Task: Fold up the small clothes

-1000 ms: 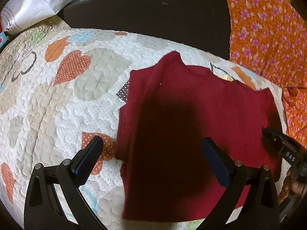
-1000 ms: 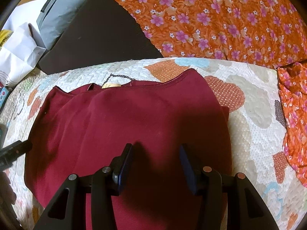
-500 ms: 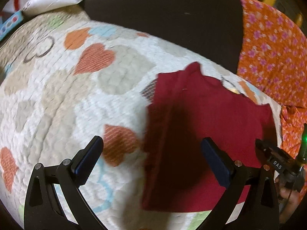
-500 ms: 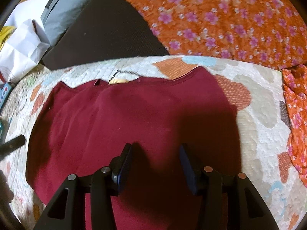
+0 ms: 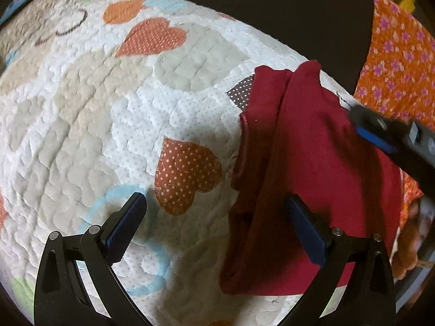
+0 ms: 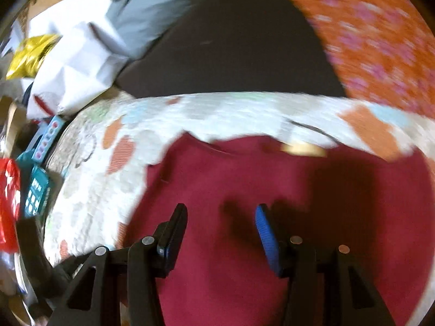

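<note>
lying on the quilt (image 5: 114, 114), the shirt (image 5: 320, 179) has its left edge folded over. left gripper (image 5: 217, 233) hangs wide apart above that edge, empty. right gripper (image 6: 220, 233) hovers over the shirt (image 6: 272, 190), parted, gripping nothing.

One red shirt (image 5: 320, 179) on one heart quilt (image 5: 108, 103), two tongs (image 5: 214, 214) (image 6: 221, 226), one orange flowered cloth (image 5: 397, 62)
</note>
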